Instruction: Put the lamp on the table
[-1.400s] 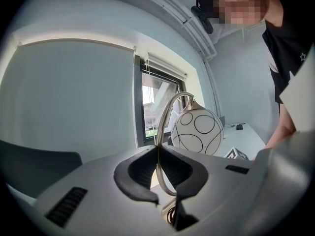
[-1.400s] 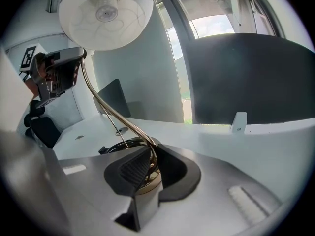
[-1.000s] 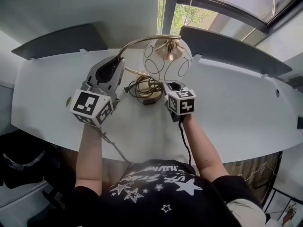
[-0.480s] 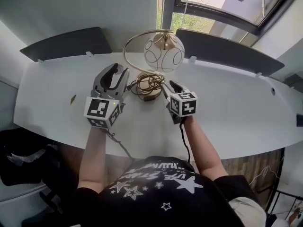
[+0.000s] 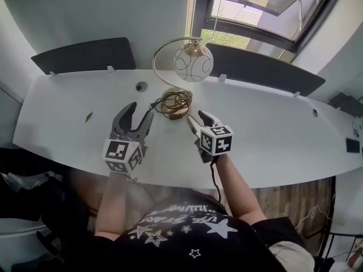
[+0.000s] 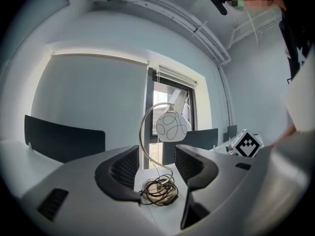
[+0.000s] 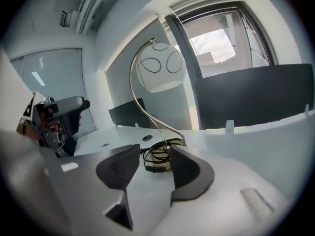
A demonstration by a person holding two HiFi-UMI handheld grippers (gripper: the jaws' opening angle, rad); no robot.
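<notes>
The lamp stands on the white table (image 5: pixel 62 112) by itself, with a white globe shade (image 5: pixel 193 62), a curved brass stem and a dark cord coiled on its base (image 5: pixel 173 102). My left gripper (image 5: pixel 140 109) sits just left of the base and short of it; its jaws are opening with nothing between them. On the base's right, my right gripper (image 5: pixel 197 118) is also opening and empty. Between the left gripper's jaws the cord coil (image 6: pixel 158 190) and shade (image 6: pixel 172 126) show farther off. The right gripper view shows the coil (image 7: pixel 160 156) beyond its jaws too.
Two dark partition panels (image 5: pixel 85 54) (image 5: pixel 261 69) line the table's far edge, with a window (image 5: pixel 249 4) behind them. A round cable hole (image 5: pixel 140 86) lies left of the lamp and a small dark scrap (image 5: pixel 89 117) farther left. The person's arms cross the near edge.
Both grippers have let go of the lamp, opened and drawn back toward the person. The lamp has stayed standing on the table.
</notes>
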